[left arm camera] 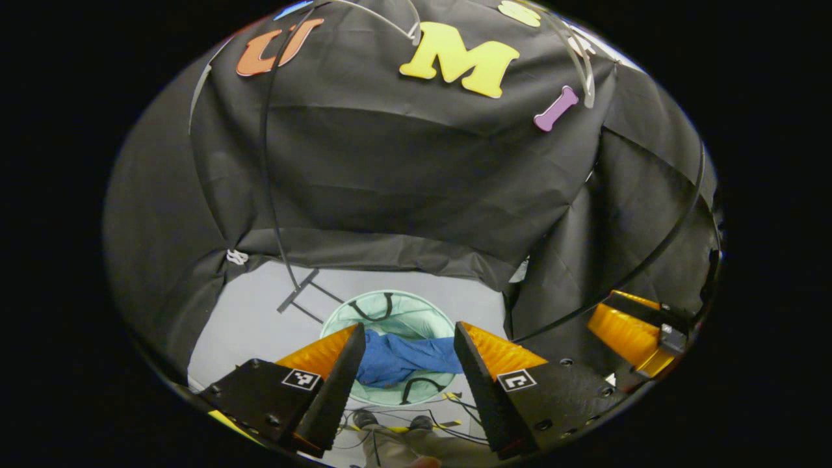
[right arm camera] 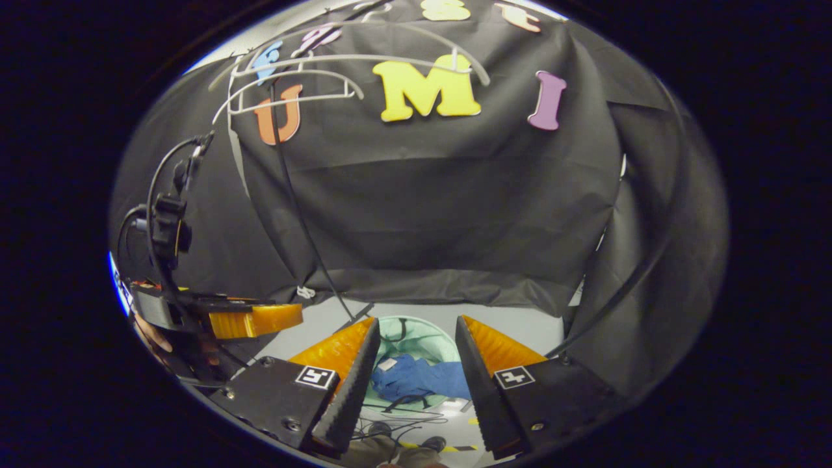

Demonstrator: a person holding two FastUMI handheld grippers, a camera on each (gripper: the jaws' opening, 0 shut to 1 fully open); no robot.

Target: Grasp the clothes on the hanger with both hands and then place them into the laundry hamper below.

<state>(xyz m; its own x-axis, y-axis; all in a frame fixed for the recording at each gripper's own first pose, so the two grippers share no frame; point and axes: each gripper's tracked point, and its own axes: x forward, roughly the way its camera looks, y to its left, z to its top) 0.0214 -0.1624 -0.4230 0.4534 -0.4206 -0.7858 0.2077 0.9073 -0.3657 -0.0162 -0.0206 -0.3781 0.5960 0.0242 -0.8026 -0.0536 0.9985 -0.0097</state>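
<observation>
I see blue garment crumpled in round pale-green mesh hamper on grey floor (soft folds, thin dark handles). Left gripper spread wide, empty; right gripper likewise.

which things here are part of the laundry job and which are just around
Job:
- blue garment, lying in the hamper
- pale green laundry hamper
- white hangers, bare
- left gripper, open
- right gripper, open

Just around:
- cables on the floor
- person's shoes
</observation>
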